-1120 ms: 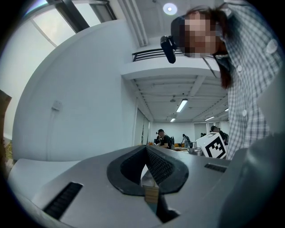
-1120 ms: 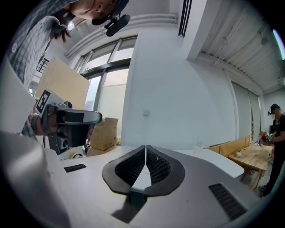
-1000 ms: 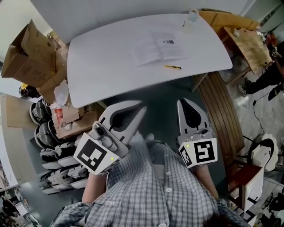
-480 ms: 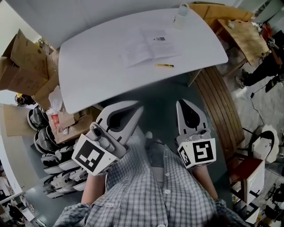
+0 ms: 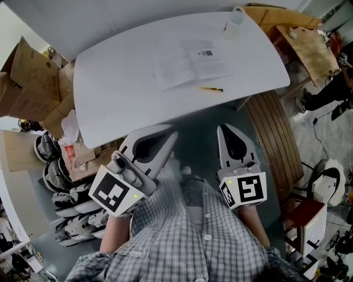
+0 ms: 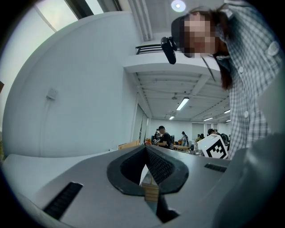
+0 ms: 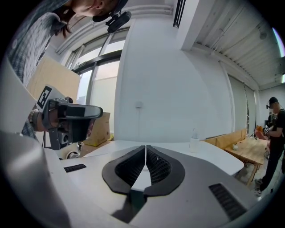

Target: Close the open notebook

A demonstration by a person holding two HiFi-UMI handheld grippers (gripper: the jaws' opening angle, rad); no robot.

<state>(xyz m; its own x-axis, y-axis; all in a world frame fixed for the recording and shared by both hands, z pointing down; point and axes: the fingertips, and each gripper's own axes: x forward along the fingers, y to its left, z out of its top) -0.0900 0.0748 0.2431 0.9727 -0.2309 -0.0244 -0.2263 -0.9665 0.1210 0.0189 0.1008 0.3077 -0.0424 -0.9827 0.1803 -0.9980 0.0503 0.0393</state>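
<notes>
The print on the open white paper notebook (image 5: 192, 65) is proving too small for me to read. Neither gripper view is picking the notebook out. It is lying flat, pages up, on the white rounded tabletop (image 5: 121, 93), whose edge beyond the notebook is running out of the head view. My hands are hiding under the marker cubes.

I am counting one notebook, one thin yellow pen (image 5: 212, 89) lying just on my side of the notebook, and one clear plastic bottle (image 5: 236, 16) standing beyond the notebook's right page. I am also counting two tools.

I am holding my left tool (image 5: 175, 134) and my right tool (image 5: 225, 128) well short of the notebook, off the tabletop. Both have their jaws pressed together on nothing.

Compared with a second ago, the notebook and pen are sitting slightly lower in the head view. The tabletop's near edge is lying a little closer to my tool tips, and the jaws are staying together.
</notes>
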